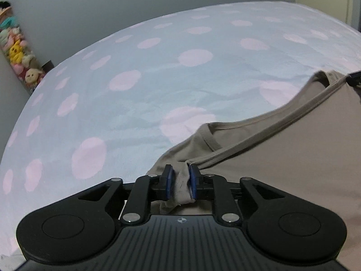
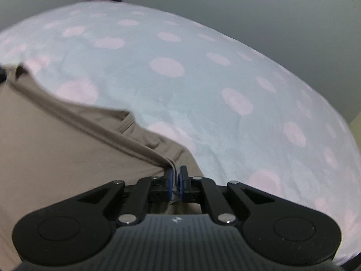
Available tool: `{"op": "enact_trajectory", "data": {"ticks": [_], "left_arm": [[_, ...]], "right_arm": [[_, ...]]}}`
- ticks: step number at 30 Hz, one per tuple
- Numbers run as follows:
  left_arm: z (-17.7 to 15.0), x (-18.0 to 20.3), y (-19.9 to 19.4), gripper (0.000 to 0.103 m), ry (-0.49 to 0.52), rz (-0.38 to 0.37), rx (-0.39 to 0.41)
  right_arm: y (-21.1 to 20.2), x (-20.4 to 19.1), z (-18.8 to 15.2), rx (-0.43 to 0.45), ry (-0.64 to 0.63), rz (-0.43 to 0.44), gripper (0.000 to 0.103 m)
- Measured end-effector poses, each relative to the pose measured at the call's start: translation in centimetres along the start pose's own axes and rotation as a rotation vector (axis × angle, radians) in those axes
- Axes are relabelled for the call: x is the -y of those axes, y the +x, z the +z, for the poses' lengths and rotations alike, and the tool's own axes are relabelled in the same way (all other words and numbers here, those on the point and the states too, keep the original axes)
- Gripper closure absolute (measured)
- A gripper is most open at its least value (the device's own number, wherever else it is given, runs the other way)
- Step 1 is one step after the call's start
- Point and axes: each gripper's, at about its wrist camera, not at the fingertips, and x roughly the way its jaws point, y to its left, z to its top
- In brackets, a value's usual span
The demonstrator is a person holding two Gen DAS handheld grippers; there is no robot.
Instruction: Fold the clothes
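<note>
Holding a beige T-shirt (image 1: 293,158) stretched between my two tongs above the bed, over a pale blue bedspread (image 1: 158,79) with pink dots. The shirt hangs in the air, not laid flat; its body drops below both cameras, out of view.

Handling, as I judge it: light, thin knit, wholly soft. It sags between the grips and puckers where it is pinched, so it will not keep a shape until it is laid down. Not slippery and not fragile, though a stretchy knit can creep out of a shallow pinch. Best hold is at the shoulder seams, either side of the neck, where the cloth is doubled and stronger. That is about where I have it.

Looks: plain beige, no print showing. The ribbed neckband (image 1: 259,140) runs taut as a band from one grip toward the other, a shade darker than the body. A fold of the back neckline shows behind it.

Left tongs (image 1: 180,181): closed on a bunched wad of the shirt's edge, cloth crumpled thick between the blue pads (image 1: 169,181).

Right tongs (image 2: 177,180): closed nearly pad to pad on a thin fold of the shirt (image 2: 56,146) by the neckband (image 2: 126,142); this view is blurred.

Stage: a hold like this fits either spreading the shirt out or lifting it mid-fold; I cannot tell which.

Small: soft toys (image 1: 17,52) lined along the wall beyond the bed.
</note>
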Motion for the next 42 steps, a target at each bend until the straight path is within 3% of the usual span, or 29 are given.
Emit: {"op": "enact_trajectory", "data": {"ticks": [4,6,9,12,19,24,29,32,35,37,40,42], "left_arm": [[0.5,-1.5,-0.2,0.078,-0.107,0.031,0.042],[0.8,-2.1,-0.7,0.078,-0.156,0.08,0.066],[0.9,-3.4,-2.0,0.078,-0.252,0.066,0.089],[-0.2,-3.3,-4.0,0.078,-0.25,0.04,0.096],[-6.1,-1.2,-9.1,0.078,-0.272,-0.022,0.115],[-10.6,0.3,-12.6,0.077,-0.301,-0.068,0.128],[-15.1,1.8,-15.5,0.074,-0.348,-0.109,0.134],[-16.4,2.0,-15.2,0.074,-0.438,-0.153,0.108],[-16.5,2.3,-14.8,0.074,-0.437,-0.161,0.104],[-16.8,2.4,-14.2,0.086,-0.447,-0.175,0.086],[-17.1,2.4,-14.1,0.095,-0.451,-0.167,0.078],[-17.4,2.4,-14.4,0.101,-0.449,-0.149,0.081]], "right_arm": [[0.3,1.0,0.3,0.014,0.116,-0.01,0.089],[-0.3,1.7,0.4,0.042,0.176,-0.031,0.074],[-1.4,2.8,0.2,0.05,0.269,-0.02,0.074],[-3.2,3.1,-0.6,0.056,0.293,-0.013,0.074],[-8.8,1.7,-5.5,0.075,0.332,0.086,0.073],[-13.2,-0.5,-10.2,0.095,0.362,0.156,0.067],[-15.8,-2.6,-14.6,0.118,0.405,0.161,0.063],[-16.1,-3.7,-16.8,0.107,0.437,0.141,0.063],[-15.8,-4.4,-17.3,0.097,0.447,0.12,0.063],[-15.5,-4.6,-17.2,0.097,0.443,0.126,0.065],[-15.1,-4.6,-17.6,0.081,0.451,0.098,0.091],[-15.0,-4.4,-17.9,0.079,0.473,0.097,0.092]]}}
